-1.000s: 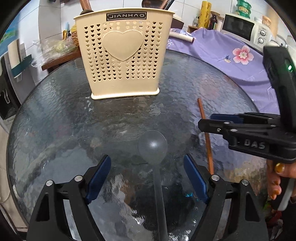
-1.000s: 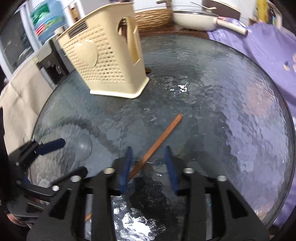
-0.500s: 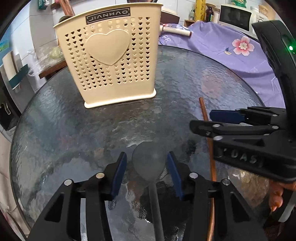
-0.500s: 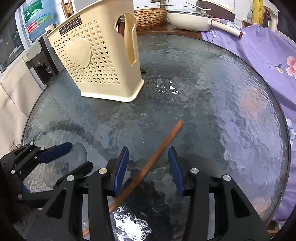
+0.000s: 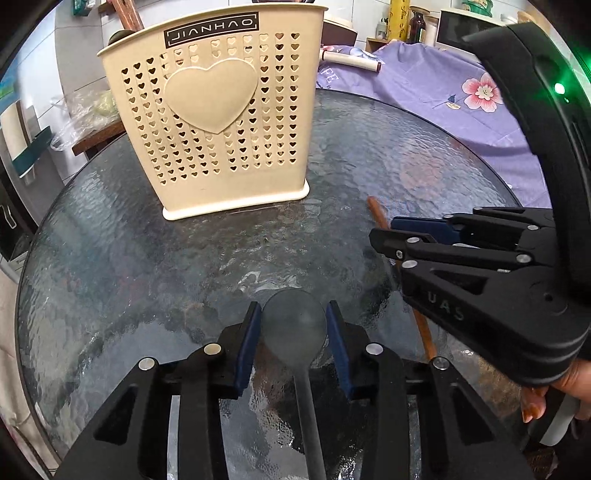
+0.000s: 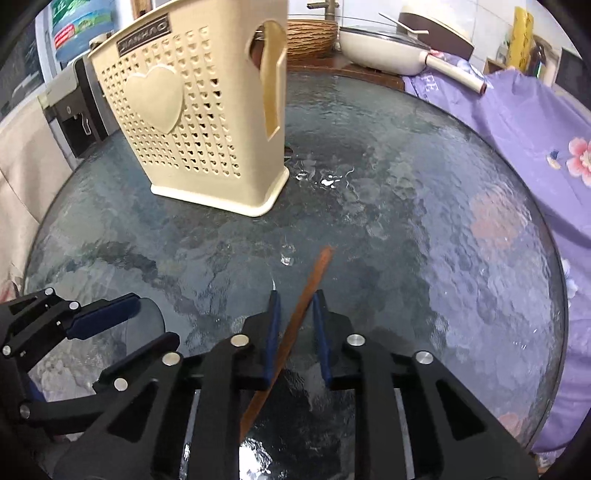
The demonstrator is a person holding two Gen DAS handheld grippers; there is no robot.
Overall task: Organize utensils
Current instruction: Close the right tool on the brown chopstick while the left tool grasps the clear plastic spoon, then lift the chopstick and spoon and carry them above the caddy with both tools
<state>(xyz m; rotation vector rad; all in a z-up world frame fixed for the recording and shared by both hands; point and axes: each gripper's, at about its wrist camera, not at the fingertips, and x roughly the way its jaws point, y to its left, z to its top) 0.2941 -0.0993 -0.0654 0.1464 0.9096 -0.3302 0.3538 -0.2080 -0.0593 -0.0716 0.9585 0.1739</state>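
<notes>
A cream utensil holder [image 5: 218,122] with heart holes stands on the round glass table [image 5: 110,258]; it also shows in the right wrist view [image 6: 199,122]. My left gripper [image 5: 293,323] is shut on the bowl of a grey spoon [image 5: 295,325], whose handle runs back under the camera. My right gripper [image 6: 295,317] has its jaws narrowed around a brown wooden chopstick [image 6: 306,291] lying on the glass, with small gaps still showing on each side. The right gripper [image 5: 417,236] also shows in the left wrist view, over the chopstick [image 5: 378,214].
A purple flowered cloth [image 6: 517,122] lies along the table's right side. A cream pan [image 6: 384,51] and a woven basket [image 6: 310,33] stand behind the table. A microwave [image 5: 476,22] and bottles are at the far right.
Both grippers have closed in: the left onto the spoon's bowl, the right narrowing around the chopstick. Both cameras moved closer to the holder.
</notes>
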